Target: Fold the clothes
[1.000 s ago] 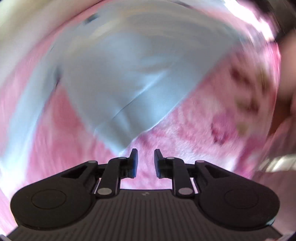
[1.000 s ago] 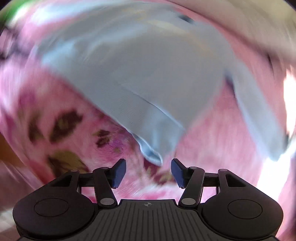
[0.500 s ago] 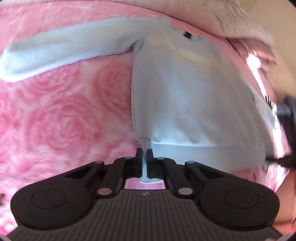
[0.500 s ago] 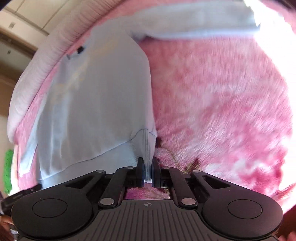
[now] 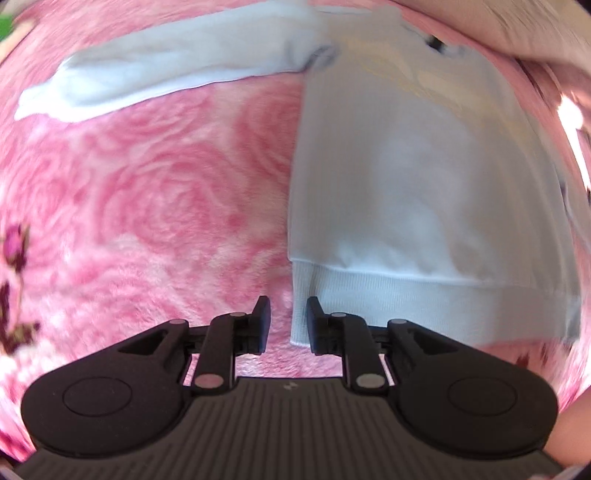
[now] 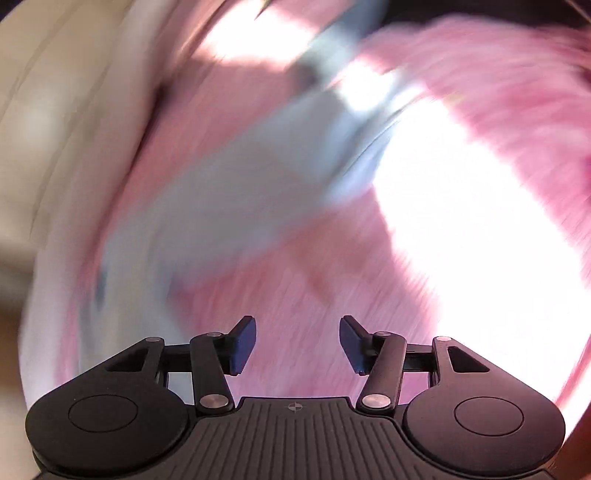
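Observation:
A pale blue sweatshirt [image 5: 406,184] lies flat on a pink rose-patterned blanket [image 5: 147,206], with one sleeve [image 5: 177,70] stretched out to the left. Its ribbed hem [image 5: 406,299] runs along the near edge. My left gripper [image 5: 288,321] hovers at the hem's left corner, jaws opening; the corner lies between them beside the right pad, unpressed. In the right wrist view everything is smeared by motion. My right gripper [image 6: 297,339] has its jaws opening over bare blanket [image 6: 498,92], nothing between them, and the sweatshirt [image 6: 240,192] is a blue blur ahead.
A pale cream cushion or bedding edge [image 5: 517,33] borders the blanket beyond the sweatshirt's collar. In the right wrist view a cream surface [image 6: 55,92] fills the left side and strong sunlight [image 6: 461,221] washes out the blanket at the right.
Half a second ago both grippers were shut on the hem corners. Both have since let go and opened. The right gripper has swung away fast and the left one has barely shifted.

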`<action>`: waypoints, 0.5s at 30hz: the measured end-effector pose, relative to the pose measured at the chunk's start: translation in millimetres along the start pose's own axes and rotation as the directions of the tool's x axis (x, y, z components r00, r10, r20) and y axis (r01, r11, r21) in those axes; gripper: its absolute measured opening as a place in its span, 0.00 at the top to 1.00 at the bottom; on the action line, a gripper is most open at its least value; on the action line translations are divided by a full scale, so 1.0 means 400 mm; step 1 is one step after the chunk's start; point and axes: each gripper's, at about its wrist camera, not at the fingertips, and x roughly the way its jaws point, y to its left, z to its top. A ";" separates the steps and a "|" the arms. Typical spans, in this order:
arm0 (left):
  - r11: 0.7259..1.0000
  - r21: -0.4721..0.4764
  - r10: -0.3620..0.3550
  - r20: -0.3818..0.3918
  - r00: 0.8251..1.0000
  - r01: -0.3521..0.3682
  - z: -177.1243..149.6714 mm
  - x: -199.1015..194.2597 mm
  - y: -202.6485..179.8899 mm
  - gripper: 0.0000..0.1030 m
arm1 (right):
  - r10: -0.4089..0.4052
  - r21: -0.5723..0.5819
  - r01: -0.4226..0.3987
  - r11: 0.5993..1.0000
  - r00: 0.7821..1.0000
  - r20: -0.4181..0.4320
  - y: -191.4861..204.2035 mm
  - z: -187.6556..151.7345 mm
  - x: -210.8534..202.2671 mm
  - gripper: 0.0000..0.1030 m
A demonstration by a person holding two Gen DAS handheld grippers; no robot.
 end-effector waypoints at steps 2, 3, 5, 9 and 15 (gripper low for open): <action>0.999 -0.049 -0.008 0.009 1.000 0.009 0.006 0.002 -0.005 0.84 | 0.004 0.141 -0.020 0.990 0.994 0.112 -0.062 0.080 0.025 0.47; 0.998 -0.056 -0.011 0.009 1.000 0.012 0.011 0.002 -0.010 0.84 | 0.002 0.186 -0.031 0.982 0.989 0.150 -0.083 0.109 0.041 0.47; 0.997 -0.069 -0.017 0.009 1.000 0.018 0.019 0.002 -0.021 0.84 | -0.029 0.241 -0.015 0.970 0.984 0.175 -0.104 0.148 0.085 0.48; 0.999 -0.049 -0.010 0.006 1.000 0.010 0.035 0.010 -0.036 0.84 | -0.099 0.022 0.097 0.995 0.982 0.159 -0.038 0.184 0.115 0.95; 0.997 -0.067 -0.026 0.032 0.999 0.028 0.047 0.010 -0.018 0.84 | -0.138 -0.049 0.163 0.985 0.933 0.333 -0.022 0.260 0.088 0.95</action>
